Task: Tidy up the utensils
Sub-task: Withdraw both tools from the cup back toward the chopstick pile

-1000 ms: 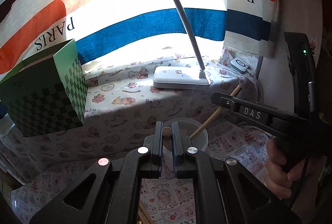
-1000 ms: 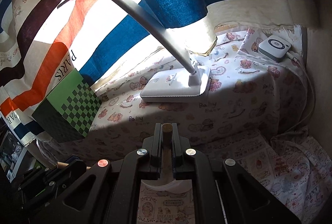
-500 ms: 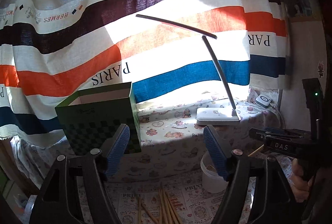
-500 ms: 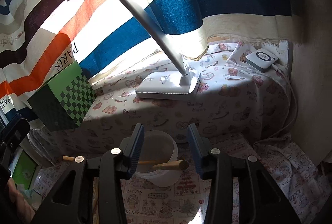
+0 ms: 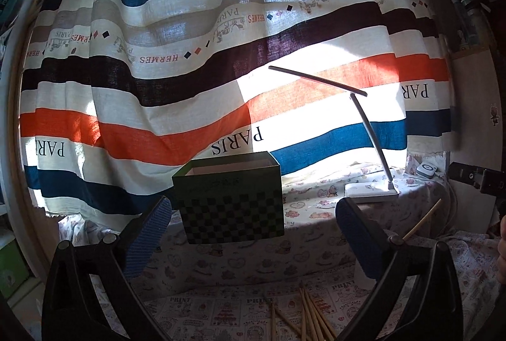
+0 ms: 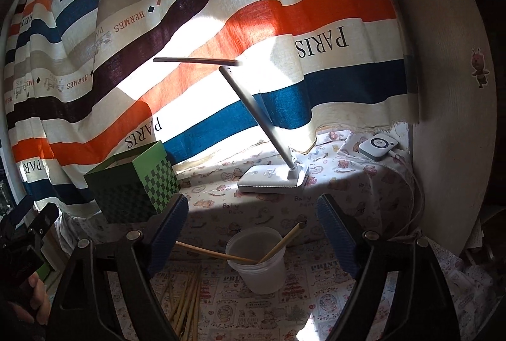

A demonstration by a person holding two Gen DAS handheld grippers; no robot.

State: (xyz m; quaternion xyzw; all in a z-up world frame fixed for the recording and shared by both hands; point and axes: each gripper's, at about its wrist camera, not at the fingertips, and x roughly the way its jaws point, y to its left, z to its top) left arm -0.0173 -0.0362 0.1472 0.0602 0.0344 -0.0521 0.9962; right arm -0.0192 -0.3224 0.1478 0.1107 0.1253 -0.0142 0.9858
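A translucent white cup [image 6: 258,262] stands on the printed cloth and holds two wooden chopsticks [image 6: 281,244] that lean out to either side. Several loose chopsticks [image 6: 186,300] lie on the cloth to the cup's left; they also show in the left wrist view [image 5: 311,315]. My right gripper [image 6: 253,233] is open and empty, above and behind the cup. My left gripper [image 5: 253,236] is open and empty, raised well above the loose chopsticks. One chopstick tip [image 5: 423,220] shows beside its right finger; the cup is hidden there.
A green checkered box [image 5: 229,201] stands on the raised ledge, also in the right wrist view [image 6: 132,186]. A white desk lamp [image 6: 275,178] and a small white charger [image 6: 378,146] sit on the ledge. A striped curtain [image 5: 189,72] hangs behind. A wall [image 6: 449,119] closes the right side.
Both grippers opened and let go of their chopsticks, which now rest in the cup. Both grippers then pulled back and up, away from the cup.
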